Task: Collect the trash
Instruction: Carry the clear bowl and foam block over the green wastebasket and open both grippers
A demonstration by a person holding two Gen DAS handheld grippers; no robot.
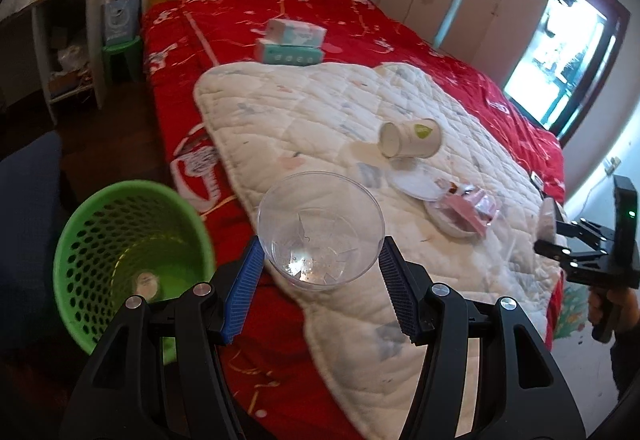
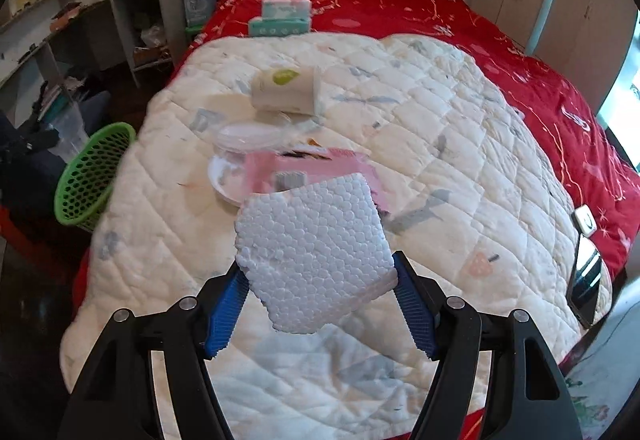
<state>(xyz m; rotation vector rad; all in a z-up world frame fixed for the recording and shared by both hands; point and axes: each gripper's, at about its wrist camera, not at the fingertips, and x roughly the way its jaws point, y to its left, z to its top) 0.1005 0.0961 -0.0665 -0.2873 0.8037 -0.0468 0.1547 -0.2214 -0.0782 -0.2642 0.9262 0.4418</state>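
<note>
My left gripper (image 1: pixel 320 260) is shut on a clear plastic cup (image 1: pixel 320 228), held above the bed's edge, to the right of the green mesh waste basket (image 1: pixel 120 252). My right gripper (image 2: pixel 316 280) is shut on a white styrofoam piece (image 2: pixel 316 256) above the white quilt (image 2: pixel 440 160). The right gripper also shows in the left wrist view (image 1: pixel 560 236) at the far right. On the quilt lie a tipped paper cup (image 1: pixel 410 138) (image 2: pixel 286 88), a clear lid (image 2: pixel 248 136), a white plate (image 2: pixel 226 180) and a pink wrapper (image 2: pixel 312 168) (image 1: pixel 468 210).
The green basket (image 2: pixel 92 176) stands on the floor left of the red bed (image 1: pixel 280 12). Two tissue boxes (image 1: pixel 292 42) (image 2: pixel 280 18) sit near the headboard. A phone (image 2: pixel 586 280) and a small white device (image 2: pixel 584 222) lie at the quilt's right edge. Shelves stand at left.
</note>
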